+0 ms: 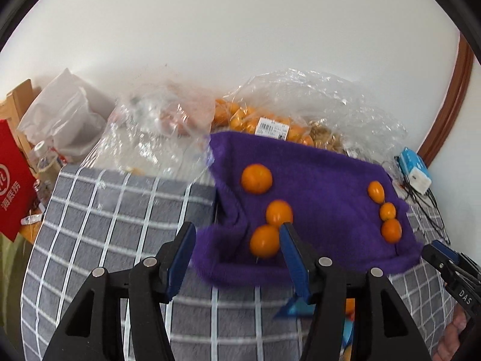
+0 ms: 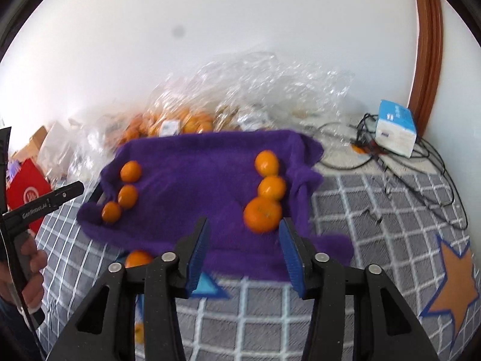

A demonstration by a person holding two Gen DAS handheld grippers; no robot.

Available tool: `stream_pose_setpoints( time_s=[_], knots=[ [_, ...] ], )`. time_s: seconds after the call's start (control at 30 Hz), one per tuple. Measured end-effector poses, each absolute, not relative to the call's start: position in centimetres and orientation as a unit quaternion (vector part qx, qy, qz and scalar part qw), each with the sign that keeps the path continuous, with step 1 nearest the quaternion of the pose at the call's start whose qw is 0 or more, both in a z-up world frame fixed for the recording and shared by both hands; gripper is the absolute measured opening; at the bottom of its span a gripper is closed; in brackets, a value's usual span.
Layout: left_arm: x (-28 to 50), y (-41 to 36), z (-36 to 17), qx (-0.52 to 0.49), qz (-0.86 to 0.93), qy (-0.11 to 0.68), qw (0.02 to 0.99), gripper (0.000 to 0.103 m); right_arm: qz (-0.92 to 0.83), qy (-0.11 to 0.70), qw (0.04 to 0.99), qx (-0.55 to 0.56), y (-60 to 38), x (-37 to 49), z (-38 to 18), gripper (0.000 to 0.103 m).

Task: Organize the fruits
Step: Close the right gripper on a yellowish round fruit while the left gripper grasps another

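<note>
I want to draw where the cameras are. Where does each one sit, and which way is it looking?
Left wrist view: sits on the left gripper, looking forward and down at the purple cloth with six oranges; the right gripper and some fingers show at the right edge.
Right wrist view: sits on the right gripper, looking down at the same purple cloth; the left gripper and a hand show at the left edge.
Shared: cloth, oranges, checked blanket, plastic bags.

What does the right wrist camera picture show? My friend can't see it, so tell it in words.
Six oranges lie in two rows of three on a purple cloth over a grey checked blanket. The right gripper hangs open and empty near the biggest orange; clear bags of fruit sit behind.
</note>
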State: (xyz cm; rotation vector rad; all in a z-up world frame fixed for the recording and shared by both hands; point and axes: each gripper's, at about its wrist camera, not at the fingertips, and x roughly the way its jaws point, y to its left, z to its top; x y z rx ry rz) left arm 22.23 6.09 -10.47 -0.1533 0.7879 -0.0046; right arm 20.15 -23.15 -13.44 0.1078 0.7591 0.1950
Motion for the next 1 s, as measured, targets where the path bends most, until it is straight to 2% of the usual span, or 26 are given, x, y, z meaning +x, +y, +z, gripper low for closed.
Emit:
stream_pose_setpoints(
  time_s=[0.07, 0.47, 0.53, 0.57, 0.6, 0.77, 1.0],
  knots=[
    [20.0, 6.4, -11.2, -0.077, -0.008, 0.381, 0.921, 0.056, 0.119, 0.377, 0.917, 0.056, -22.2, 18.9, -14.2, 0.040],
    [13.0, 7.8, -14.8, -0.088, -0.004, 0.403, 0.911, 0.056, 0.208, 0.397, 0.894, 0.009, -15.6, 13.4, -18.8, 0.039],
    [12.6, 7.7, -14.8, -0.080, -0.002, 0.403, 0.912, 0.055, 0.209, 0.405, 0.890, 0.002, -15.0, 13.5, -19.7, 0.036],
    [12.3, 7.7, -14.8, -0.078, -0.003, 0.403, 0.912, 0.055, 0.208, 0.408, 0.889, -0.001, -14.9, 13.6, -19.9, 0.029],
    [12.2, 7.6, -14.7, -0.077, -0.005, 0.403, 0.912, 0.055, 0.207, 0.412, 0.887, -0.004, -14.6, 13.7, -20.2, 0.028],
    [12.1, 6.7, -14.0, -0.085, -0.032, 0.398, 0.913, 0.055, 0.198, 0.383, 0.902, -0.009, -15.9, 12.9, -18.8, 0.028],
    [14.6, 1.6, -14.2, -0.054, -0.088, 0.410, 0.906, 0.055, 0.135, 0.346, 0.928, -0.015, -21.4, 15.3, -16.5, 0.028]
  ],
)
